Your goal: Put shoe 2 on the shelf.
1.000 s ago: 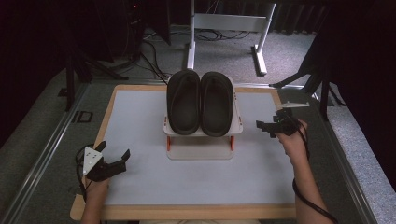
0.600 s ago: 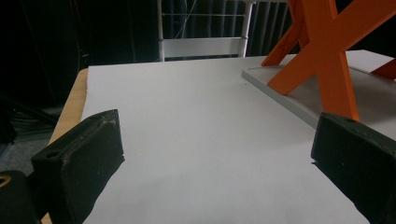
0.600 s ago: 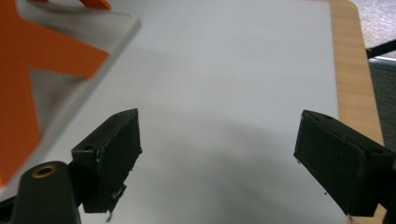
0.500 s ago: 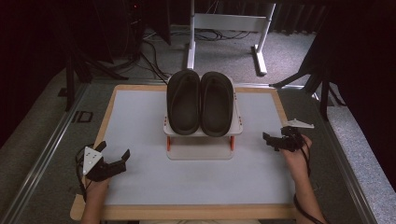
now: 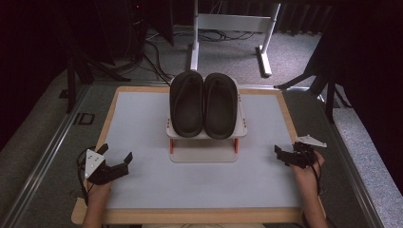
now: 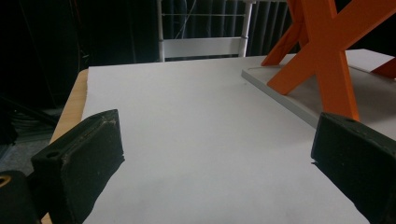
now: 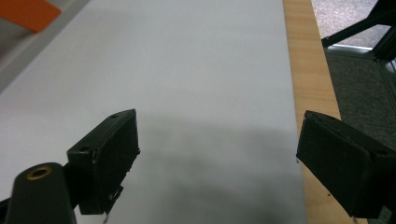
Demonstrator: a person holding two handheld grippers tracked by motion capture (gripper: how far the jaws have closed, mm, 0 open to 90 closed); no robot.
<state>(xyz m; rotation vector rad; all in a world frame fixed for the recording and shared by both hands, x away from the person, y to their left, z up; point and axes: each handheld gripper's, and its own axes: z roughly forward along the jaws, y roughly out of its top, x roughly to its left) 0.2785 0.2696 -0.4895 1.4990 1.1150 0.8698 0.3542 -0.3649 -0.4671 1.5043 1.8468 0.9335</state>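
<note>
Both grippers (image 5: pixel 115 158) (image 5: pixel 283 154) wide, beside slippers (image 5: pixel 204 104).

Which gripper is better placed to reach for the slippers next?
Neither clearly: the left gripper and right gripper both sit open and empty, about equally far from the slippers on the rack. Each suits the slipper on its side.

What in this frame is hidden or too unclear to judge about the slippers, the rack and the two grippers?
- Slippers: high view, dark; straps and tread unreadable.
- Rack: its top hidden by the slippers; in the left gripper view, the frame edge crops its orange legs.
- Right gripper: small and dark in the high view.
</note>
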